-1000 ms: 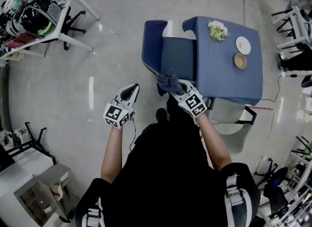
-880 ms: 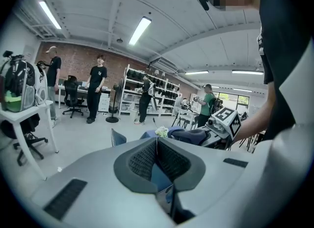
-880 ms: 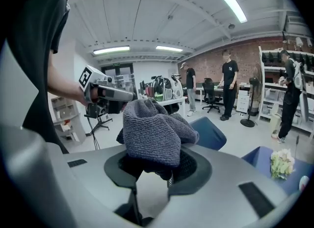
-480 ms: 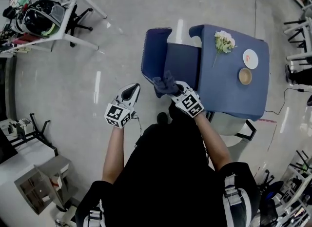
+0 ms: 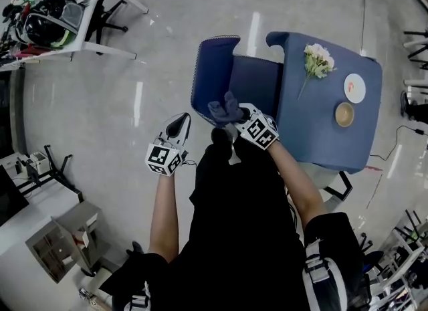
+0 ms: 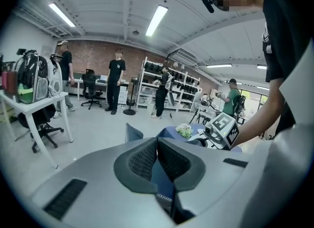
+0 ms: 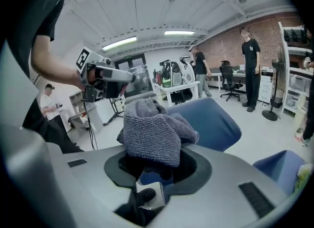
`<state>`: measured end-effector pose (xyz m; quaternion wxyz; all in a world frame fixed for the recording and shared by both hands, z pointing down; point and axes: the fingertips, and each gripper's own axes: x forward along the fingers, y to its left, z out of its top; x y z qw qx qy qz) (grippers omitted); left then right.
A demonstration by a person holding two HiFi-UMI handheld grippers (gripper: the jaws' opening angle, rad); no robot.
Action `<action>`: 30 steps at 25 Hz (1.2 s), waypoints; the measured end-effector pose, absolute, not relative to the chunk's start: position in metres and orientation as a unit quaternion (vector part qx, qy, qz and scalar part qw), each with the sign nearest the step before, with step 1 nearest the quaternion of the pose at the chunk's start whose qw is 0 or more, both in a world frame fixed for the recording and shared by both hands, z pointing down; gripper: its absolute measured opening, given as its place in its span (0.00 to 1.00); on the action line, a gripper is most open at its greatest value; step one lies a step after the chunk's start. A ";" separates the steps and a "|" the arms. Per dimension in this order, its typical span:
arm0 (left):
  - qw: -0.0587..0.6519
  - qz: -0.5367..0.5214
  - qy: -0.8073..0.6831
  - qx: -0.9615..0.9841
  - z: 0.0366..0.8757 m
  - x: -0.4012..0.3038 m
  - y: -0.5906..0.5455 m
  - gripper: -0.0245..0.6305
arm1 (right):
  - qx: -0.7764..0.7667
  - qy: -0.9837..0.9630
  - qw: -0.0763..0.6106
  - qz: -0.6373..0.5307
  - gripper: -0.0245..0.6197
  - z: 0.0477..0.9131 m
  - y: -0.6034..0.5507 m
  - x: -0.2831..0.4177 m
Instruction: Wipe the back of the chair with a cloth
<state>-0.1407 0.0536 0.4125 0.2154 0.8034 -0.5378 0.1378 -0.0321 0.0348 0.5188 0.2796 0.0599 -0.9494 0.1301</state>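
A blue chair [image 5: 231,79] stands pushed up to a blue table, its curved back [image 5: 210,75] turned toward me. My right gripper [image 5: 233,117] is shut on a bunched grey-blue cloth [image 5: 224,110] at the near lower edge of the chair back. In the right gripper view the cloth [image 7: 154,129] bulges out of the jaws, with the chair back [image 7: 208,121] just behind it. My left gripper [image 5: 179,124] hangs to the left of the chair, apart from it, jaws shut with nothing between them. The left gripper [image 6: 157,158] looks toward the chair's edge [image 6: 131,134].
The blue table [image 5: 328,136] carries a flower bunch [image 5: 317,59], a white plate [image 5: 354,87] and a small bowl [image 5: 344,114]. A white desk with bags [image 5: 60,15] stands far left. Shelving and a box [image 5: 63,239] sit near left. Several people stand in the background.
My view has shifted, so the chair and table sit lower and more to the right. The right gripper with the cloth has edged left along the chair back. The left gripper has barely moved.
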 end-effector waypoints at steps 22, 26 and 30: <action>0.253 0.157 -0.521 0.800 0.530 -0.191 -0.024 0.07 | 0.038 -0.956 0.277 0.091 0.25 0.608 -0.007 -0.145; 0.255 0.154 -0.510 0.807 0.534 -0.189 -0.032 0.07 | 0.056 -0.956 0.273 0.087 0.25 0.610 -0.023 -0.149; 0.260 0.147 -0.507 0.808 0.538 -0.188 -0.042 0.07 | 0.062 -0.956 0.272 0.085 0.25 0.613 -0.034 -0.151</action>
